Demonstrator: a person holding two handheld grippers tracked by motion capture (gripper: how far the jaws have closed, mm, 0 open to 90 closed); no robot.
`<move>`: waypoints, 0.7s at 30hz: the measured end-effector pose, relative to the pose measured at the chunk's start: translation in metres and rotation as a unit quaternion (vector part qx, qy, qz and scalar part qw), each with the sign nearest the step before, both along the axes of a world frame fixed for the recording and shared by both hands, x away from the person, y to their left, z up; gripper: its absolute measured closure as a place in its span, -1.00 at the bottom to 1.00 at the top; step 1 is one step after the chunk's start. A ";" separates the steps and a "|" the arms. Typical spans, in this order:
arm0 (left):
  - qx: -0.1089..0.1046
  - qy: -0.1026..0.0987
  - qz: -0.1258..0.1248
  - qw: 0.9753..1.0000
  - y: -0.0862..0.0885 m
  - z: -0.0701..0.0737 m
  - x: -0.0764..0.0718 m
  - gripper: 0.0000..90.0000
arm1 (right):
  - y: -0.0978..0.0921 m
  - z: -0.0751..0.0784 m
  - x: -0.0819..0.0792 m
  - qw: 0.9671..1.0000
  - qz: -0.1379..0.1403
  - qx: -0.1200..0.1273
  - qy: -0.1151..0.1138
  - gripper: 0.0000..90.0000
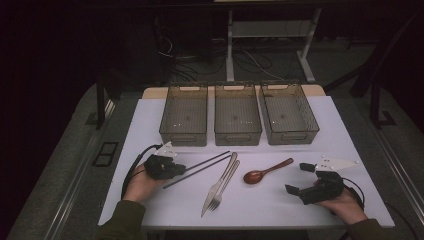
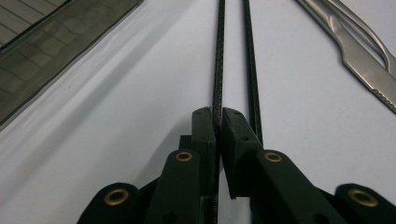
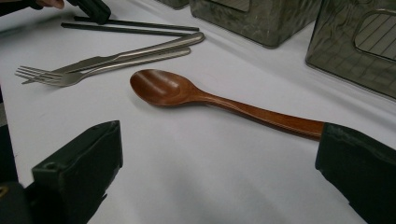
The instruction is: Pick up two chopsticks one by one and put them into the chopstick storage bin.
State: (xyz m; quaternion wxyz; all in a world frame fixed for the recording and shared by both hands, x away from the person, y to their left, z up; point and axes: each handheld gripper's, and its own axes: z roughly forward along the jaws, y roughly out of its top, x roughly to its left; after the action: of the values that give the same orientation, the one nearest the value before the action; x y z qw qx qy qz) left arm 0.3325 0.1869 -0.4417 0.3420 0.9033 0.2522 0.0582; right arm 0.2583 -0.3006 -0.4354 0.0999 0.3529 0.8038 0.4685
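Pinching one chopstick at its near end, the left gripper has its jaws pressed onto it low on the white surface.

Its twin chopstick lies just beside, untouched. The right gripper rests spread wide near the wooden spoon. Judging by this, the grasp step is in hand; next comes a level lift toward one of the three bins, probably the left one.

The white table carries three grey bins in a row at the far edge. Nearer lie two black chopsticks, a knife and fork, probably touching, and a wooden spoon.
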 end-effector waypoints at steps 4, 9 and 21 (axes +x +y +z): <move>-0.012 -0.003 -0.004 1.000 0.004 -0.002 0.000 0.85 | 0.000 0.000 0.000 1.000 -0.001 0.001 0.000 -1.00; -0.017 -0.010 -0.006 1.000 0.005 -0.004 -0.001 0.88 | 0.000 0.000 0.000 1.000 -0.001 0.001 0.000 -1.00; -0.005 -0.023 -0.015 1.000 0.003 -0.002 -0.002 0.89 | 0.000 -0.002 0.000 1.000 -0.001 0.000 -0.001 -1.00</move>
State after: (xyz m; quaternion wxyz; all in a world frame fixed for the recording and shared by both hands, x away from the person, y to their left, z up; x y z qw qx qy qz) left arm 0.3302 0.1896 -0.4438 0.3529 0.9037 0.2312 0.0728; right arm 0.2580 -0.3006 -0.4372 0.1007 0.3532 0.8035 0.4685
